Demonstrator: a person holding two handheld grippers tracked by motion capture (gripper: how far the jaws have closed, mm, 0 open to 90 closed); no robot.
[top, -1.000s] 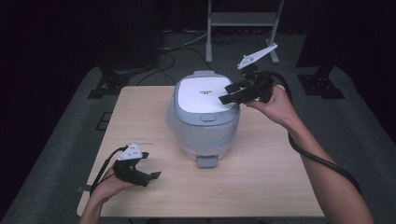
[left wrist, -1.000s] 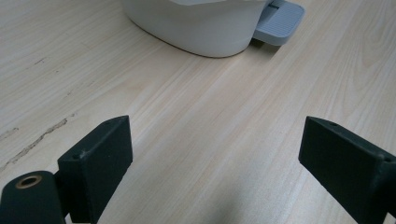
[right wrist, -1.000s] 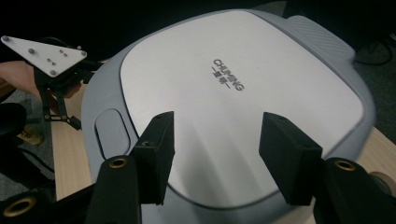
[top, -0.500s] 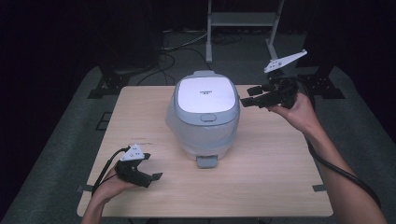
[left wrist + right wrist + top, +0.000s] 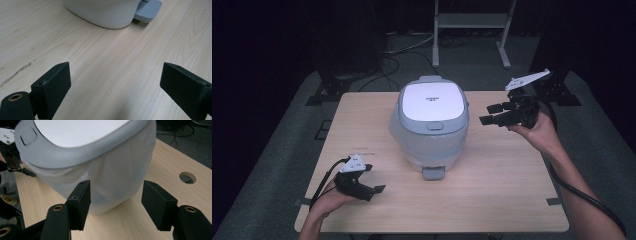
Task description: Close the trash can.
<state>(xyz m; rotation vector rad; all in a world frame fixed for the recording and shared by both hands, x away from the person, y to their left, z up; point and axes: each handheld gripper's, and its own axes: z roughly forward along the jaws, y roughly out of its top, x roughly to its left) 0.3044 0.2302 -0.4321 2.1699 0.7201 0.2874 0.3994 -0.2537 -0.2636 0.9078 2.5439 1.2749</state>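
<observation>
White pedal bin point(image 5: 430, 125) stands upright at the middle of the tabletop point(image 5: 512, 200), slightly toward the far edge; grey-rimmed lid point(image 5: 432, 106) closed, white top panel facing up. Thin translucent bag liner point(image 5: 117, 175) bunches out beneath the lid rim and drapes over the bin's body. Grey foot pedal point(image 5: 433, 172) juts from the base on the person's side, resting on the wood; in the left gripper view the pedal sits at the top right, beside the bin's lower curve. Right claw point(image 5: 492, 114) held in the air to the right of the bin, near lid height, jaws aimed at its side, apart from it. Its jaws are spread and have just been opening further, with nothing between them; in the right gripper view the bin's lined flank shows through the gap, farther off. Left claw point(image 5: 372, 181) low at the near-left part of the tabletop, well apart from the bin, held in the person's left hand point(image 5: 329, 200), cable trailing off toward the left edge. Its jaws stand wide, bare wood grain between them, gripping nothing. A round cable hole point(image 5: 187, 177) in the tabletop shows in the right gripper view, beyond the bin.
</observation>
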